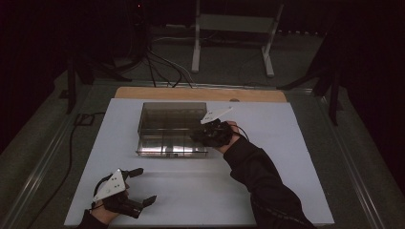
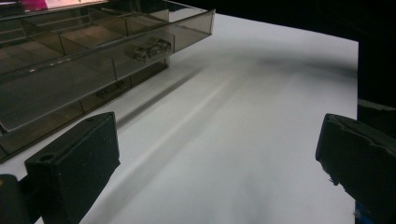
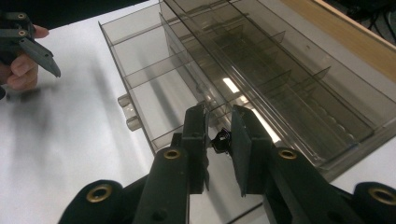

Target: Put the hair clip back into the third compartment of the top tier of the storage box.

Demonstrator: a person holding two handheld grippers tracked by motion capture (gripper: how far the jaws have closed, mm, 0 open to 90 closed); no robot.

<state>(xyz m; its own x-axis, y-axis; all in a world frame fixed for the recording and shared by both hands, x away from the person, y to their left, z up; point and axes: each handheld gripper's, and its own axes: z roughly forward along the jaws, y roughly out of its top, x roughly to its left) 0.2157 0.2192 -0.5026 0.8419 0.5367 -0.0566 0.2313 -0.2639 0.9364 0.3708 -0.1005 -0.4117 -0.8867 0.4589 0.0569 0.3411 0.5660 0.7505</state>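
My right hand-held gripper (image 3: pixel 218 122) hangs over the near corner of a smoked clear compartment box (image 3: pixel 261 70), its two black jaws drawn in as near together as they go, with a small dark object (image 3: pixel 221 140) caught in the narrow gap between them. What that object is I cannot tell; it is small, dark and half hidden by the pads. From above, the same right hand-held gripper (image 1: pixel 200 135) sits at the right end of the box (image 1: pixel 167 119), over the front row of open cells, my dark sleeve (image 1: pixel 260 176) running back toward the bottom edge.

My left hand-held gripper (image 1: pixel 139 187) rests low on the white surface (image 1: pixel 286 143), well apart from the box, jaws spread wide with nothing between them; its own camera shows bare surface (image 2: pixel 243 140) ahead and the box's (image 2: pixel 93 60) latched front edge off to one side.

As I read it, the step in hand is carrying the small piece to a cell of the organiser. The next move would call for lining the jaws up squarely over one compartment, clear of the thin dividers, lowering a little and only then letting go, so the piece drops into the chosen cell rather than bouncing off a wall onto the surface.
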